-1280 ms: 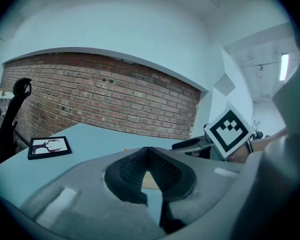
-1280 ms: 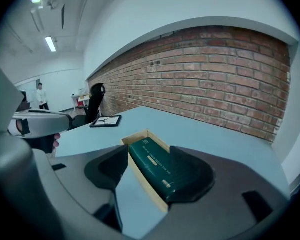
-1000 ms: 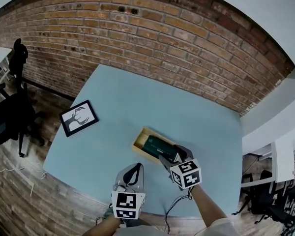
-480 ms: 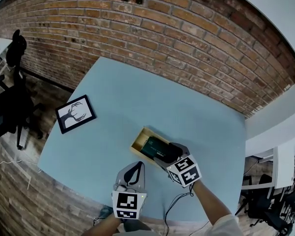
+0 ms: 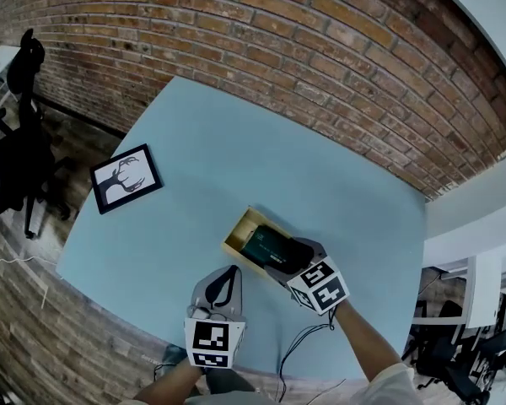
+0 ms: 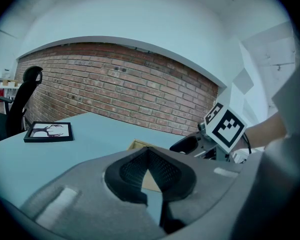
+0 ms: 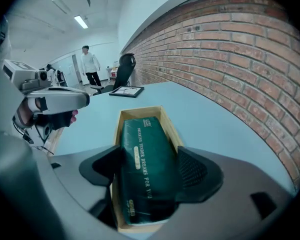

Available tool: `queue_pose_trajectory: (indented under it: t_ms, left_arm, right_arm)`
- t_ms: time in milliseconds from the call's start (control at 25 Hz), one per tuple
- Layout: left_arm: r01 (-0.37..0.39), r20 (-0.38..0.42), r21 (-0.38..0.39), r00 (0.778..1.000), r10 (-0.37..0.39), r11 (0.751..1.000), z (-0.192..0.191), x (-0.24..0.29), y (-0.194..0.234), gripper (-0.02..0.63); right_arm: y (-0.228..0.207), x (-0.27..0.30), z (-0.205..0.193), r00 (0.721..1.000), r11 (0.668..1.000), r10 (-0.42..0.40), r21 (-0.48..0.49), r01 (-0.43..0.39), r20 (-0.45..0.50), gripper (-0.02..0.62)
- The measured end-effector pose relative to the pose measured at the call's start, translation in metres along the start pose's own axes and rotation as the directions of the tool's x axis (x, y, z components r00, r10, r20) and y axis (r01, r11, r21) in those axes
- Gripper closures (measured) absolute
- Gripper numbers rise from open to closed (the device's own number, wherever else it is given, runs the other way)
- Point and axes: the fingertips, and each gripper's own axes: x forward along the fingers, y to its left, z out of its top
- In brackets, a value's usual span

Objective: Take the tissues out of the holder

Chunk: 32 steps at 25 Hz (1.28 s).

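as tissues (image 7: pixel 147 164) lie in holder (image 7: pixel 139 112), far end free

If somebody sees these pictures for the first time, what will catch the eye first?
The dark green tissue pack in its wooden holder, toward the person's side of the light blue table. The right gripper stands over it; its jaws have just been opening, with the pack between them. A red brick wall fills the background.
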Motion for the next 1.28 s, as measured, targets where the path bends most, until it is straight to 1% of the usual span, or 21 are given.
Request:
queue_pose_trajectory:
  t_ms: [360,720,880,1000,1160,1280]
  left_arm:
    - [-0.004,-0.012,0.003,1.000,0.004,1.000,-0.003,0.004,0.003,0.609]
    - [-0.001,-0.024,0.002,1.000,0.001,1.000,-0.007,0.010,0.004,0.609]
    - [0.002,-0.029,0.001,1.000,-0.002,1.000,-0.010,0.012,0.003,0.609]
    - [0.003,-0.032,0.001,0.999,-0.003,1.000,-0.010,0.012,0.003,0.609]
    - [0.001,-0.028,0.006,1.000,-0.001,1.000,-0.009,0.012,0.006,0.609]
    - [-0.001,-0.029,0.007,1.000,0.001,1.000,-0.009,0.009,0.008,0.609]
  right_arm:
    - [-0.001,0.006,-0.003,0.998,0.998,0.058,0.035,-0.057,-0.034,0.255]
    - [-0.003,0.013,-0.007,0.994,0.995,0.089,0.053,-0.085,-0.071,0.256]
    - [-0.001,0.015,-0.009,0.988,0.993,0.106,0.059,-0.100,-0.108,0.264]
    - [0.000,0.016,-0.009,0.986,0.993,0.107,0.055,-0.100,-0.130,0.275]
    - [0.002,0.016,-0.009,0.984,0.995,0.088,0.050,-0.082,-0.152,0.295]
    - [0.003,0.014,-0.008,0.987,0.997,0.072,0.042,-0.066,-0.145,0.302]
